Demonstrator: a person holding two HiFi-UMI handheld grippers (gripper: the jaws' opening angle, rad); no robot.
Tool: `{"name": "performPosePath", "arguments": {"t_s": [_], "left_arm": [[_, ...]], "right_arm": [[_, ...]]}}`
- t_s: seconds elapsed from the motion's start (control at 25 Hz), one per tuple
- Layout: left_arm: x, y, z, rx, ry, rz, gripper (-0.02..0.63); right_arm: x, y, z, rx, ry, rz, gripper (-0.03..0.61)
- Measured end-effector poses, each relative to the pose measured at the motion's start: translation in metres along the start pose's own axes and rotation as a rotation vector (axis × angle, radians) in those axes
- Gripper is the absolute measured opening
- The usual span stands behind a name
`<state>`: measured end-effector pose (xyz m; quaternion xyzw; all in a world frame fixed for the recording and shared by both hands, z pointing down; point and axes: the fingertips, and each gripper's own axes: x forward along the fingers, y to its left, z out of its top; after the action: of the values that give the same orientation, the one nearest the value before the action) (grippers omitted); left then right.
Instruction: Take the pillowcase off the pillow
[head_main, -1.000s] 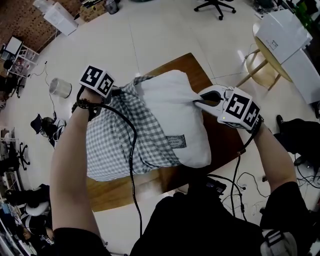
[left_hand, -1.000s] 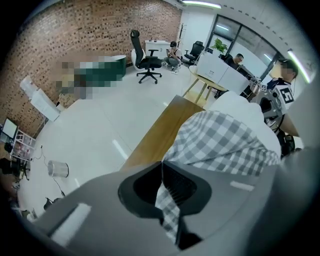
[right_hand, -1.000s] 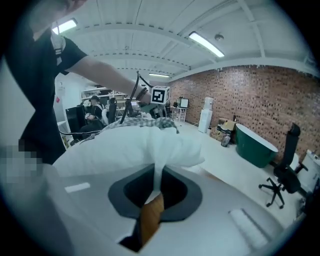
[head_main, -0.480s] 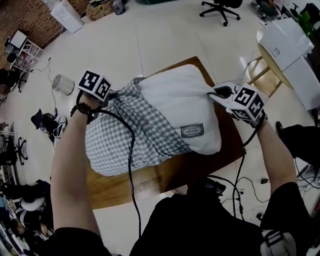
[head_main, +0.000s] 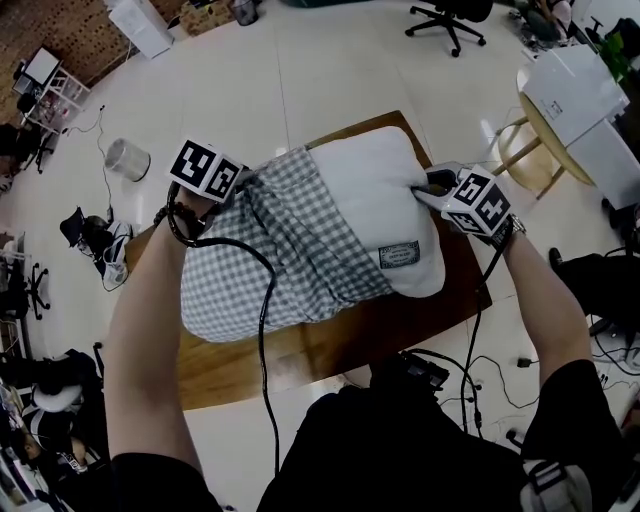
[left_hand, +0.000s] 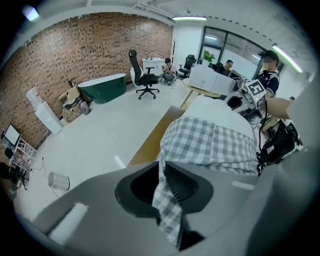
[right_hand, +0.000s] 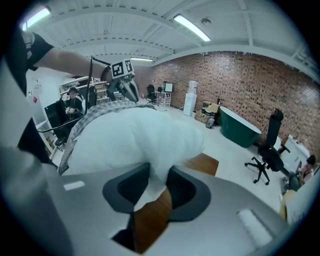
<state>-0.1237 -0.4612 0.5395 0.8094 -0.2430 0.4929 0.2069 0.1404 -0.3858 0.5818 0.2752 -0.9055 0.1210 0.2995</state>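
Left gripper view: left tongs (left_hand: 169, 200) narrow, just eased open a touch, checked pillowcase (left_hand: 215, 145) edge pinched between the pads and running taut up to the bulk of the cloth

Head view: pillow (head_main: 385, 195) lies on the wooden table (head_main: 320, 360), long axis running left to right between the 2 tongs. Pillowcase covers the left part, mouth facing right; the white end with the label is bare on the right. About half off, I'd say

Right gripper view: right tongs (right_hand: 152, 192) have just been opening, now a moderate gap. White pillow corner sits between them but looks loose, table wood showing through the gap below

Key relation: cover has to travel left along the long axis, away from the right tongs. Left hand is the one on the cover, right hand nearest the bare end. Right probably needs a fresh bite on the pillow before the left pulls, else the whole thing slides together
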Motion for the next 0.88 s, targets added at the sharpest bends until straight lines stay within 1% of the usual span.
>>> {"name": "performPosePath", "arguments": {"t_s": [0.08, 0.2, 0.32, 0.52, 0.6, 0.68, 0.88], "left_arm": [[-0.007, -0.005, 0.008, 0.023, -0.05, 0.013, 0.091], [-0.018, -0.011, 0.014, 0.046, -0.102, 0.027, 0.125], [-0.034, -0.018, 0.011, 0.044, -0.157, 0.039, 0.151], [-0.07, -0.044, -0.01, 0.042, -0.267, 0.056, 0.183], [-0.083, -0.058, -0.02, 0.024, -0.312, 0.05, 0.192], [-0.092, -0.074, -0.032, -0.004, -0.354, 0.039, 0.196], [-0.107, -0.11, -0.067, -0.01, -0.456, 0.031, 0.217]], "right_arm": [[0.0, -0.002, -0.006, 0.004, 0.019, -0.017, 0.127], [-0.003, -0.002, -0.008, 0.012, 0.027, -0.041, 0.14], [-0.008, 0.004, -0.009, 0.012, 0.035, -0.069, 0.158], [-0.024, 0.038, -0.003, -0.01, 0.025, -0.092, 0.16], [-0.032, 0.053, 0.004, -0.029, 0.016, -0.094, 0.16], [-0.039, 0.067, 0.012, -0.055, 0.003, -0.092, 0.161], [-0.042, 0.112, 0.022, -0.148, 0.014, -0.072, 0.192]]}}
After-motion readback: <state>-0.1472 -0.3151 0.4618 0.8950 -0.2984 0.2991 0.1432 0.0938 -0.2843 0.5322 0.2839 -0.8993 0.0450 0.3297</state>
